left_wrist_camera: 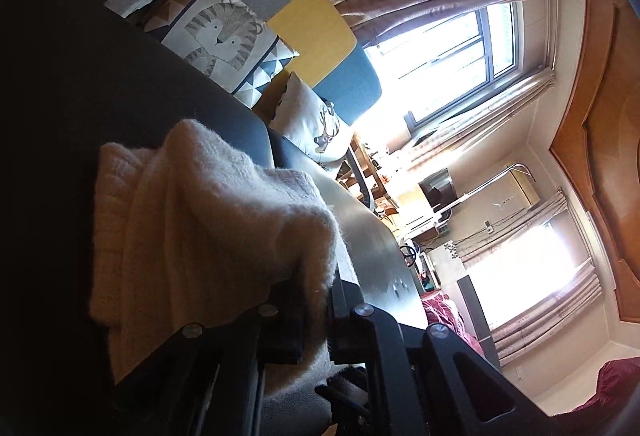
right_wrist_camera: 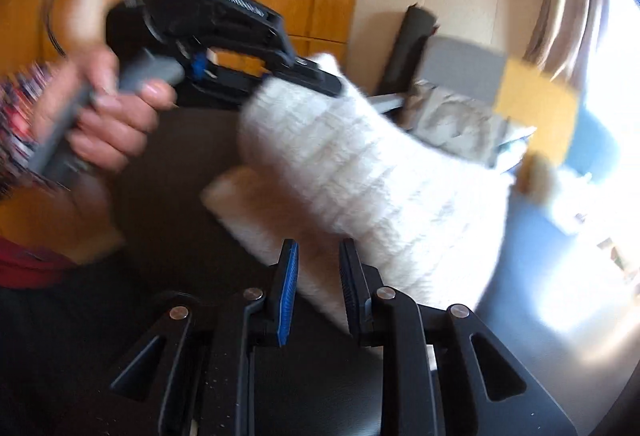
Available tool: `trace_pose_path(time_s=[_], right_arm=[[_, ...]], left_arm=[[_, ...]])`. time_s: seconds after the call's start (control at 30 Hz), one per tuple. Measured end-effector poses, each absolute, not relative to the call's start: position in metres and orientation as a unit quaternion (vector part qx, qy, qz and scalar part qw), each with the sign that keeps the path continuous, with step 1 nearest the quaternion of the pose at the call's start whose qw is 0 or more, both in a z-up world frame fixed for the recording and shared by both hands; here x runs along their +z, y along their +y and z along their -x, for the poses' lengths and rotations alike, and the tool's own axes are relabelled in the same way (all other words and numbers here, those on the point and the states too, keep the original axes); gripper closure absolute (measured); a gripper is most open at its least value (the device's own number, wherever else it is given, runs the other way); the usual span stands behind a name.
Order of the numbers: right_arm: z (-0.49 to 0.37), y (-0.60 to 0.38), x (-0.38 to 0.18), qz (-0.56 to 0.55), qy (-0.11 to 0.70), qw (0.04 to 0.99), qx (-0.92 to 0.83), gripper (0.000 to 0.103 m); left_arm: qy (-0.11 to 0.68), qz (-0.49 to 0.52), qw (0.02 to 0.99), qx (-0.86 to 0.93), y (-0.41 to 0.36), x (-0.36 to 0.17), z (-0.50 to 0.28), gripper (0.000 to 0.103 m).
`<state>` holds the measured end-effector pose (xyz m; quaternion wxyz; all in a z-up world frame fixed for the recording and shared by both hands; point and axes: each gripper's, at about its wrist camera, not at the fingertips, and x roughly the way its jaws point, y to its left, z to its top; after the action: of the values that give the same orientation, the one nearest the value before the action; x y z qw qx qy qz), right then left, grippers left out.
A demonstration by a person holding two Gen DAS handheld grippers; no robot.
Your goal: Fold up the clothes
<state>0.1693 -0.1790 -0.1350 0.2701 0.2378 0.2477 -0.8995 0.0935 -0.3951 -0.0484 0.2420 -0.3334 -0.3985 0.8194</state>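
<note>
My left gripper is clamped on one end of the white sweater above the dark table, its length running toward my right gripper, whose narrowed jaws straddle the near edge without a sure pinch.
</note>
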Motion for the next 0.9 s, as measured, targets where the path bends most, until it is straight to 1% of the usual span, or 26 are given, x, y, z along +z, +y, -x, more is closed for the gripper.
trace_pose_path(time_s=[0.07, 0.13, 0.23, 0.27, 0.33, 0.4, 0.47, 0.53, 0.67, 0.83, 0.9], right_arm=[[-0.162, -0.184, -0.149, -0.268, 0.288, 0.233, -0.890, 0.081], [-0.158, -0.181, -0.152, -0.288, 0.283, 0.218, -0.888, 0.083], [-0.158, -0.179, -0.148, -0.294, 0.275, 0.210, -0.891, 0.083], [-0.158, -0.178, -0.147, -0.296, 0.262, 0.220, -0.892, 0.082], [-0.159, -0.174, -0.138, -0.293, 0.211, 0.263, -0.895, 0.082], [-0.161, -0.176, -0.132, -0.284, 0.183, 0.297, -0.893, 0.080], [-0.162, -0.186, -0.132, -0.278, 0.198, 0.307, -0.889, 0.080], [-0.158, -0.196, -0.135, -0.285, 0.204, 0.316, -0.882, 0.080], [-0.155, -0.215, -0.132, -0.294, 0.184, 0.369, -0.862, 0.080], [-0.161, -0.255, -0.133, -0.259, 0.237, 0.381, -0.855, 0.080], [-0.162, -0.263, -0.127, -0.241, 0.237, 0.377, -0.862, 0.080]], left_arm=[[-0.406, 0.335, 0.242, 0.815, -0.400, -0.051, -0.093, 0.097], [-0.402, 0.340, 0.243, 0.814, -0.401, -0.056, -0.096, 0.097], [-0.391, 0.358, 0.245, 0.812, -0.399, -0.066, -0.098, 0.097], [-0.393, 0.366, 0.245, 0.807, -0.398, -0.072, -0.098, 0.097], [-0.412, 0.379, 0.239, 0.794, -0.399, -0.089, -0.098, 0.097], [-0.437, 0.389, 0.227, 0.779, -0.403, -0.105, -0.099, 0.092], [-0.466, 0.399, 0.215, 0.760, -0.408, -0.121, -0.101, 0.087], [-0.475, 0.409, 0.204, 0.752, -0.411, -0.130, -0.106, 0.085], [-0.483, 0.403, 0.202, 0.750, -0.418, -0.131, -0.118, 0.084], [-0.531, 0.405, 0.212, 0.714, -0.427, -0.138, -0.120, 0.082], [-0.548, 0.397, 0.219, 0.703, -0.428, -0.138, -0.120, 0.082]])
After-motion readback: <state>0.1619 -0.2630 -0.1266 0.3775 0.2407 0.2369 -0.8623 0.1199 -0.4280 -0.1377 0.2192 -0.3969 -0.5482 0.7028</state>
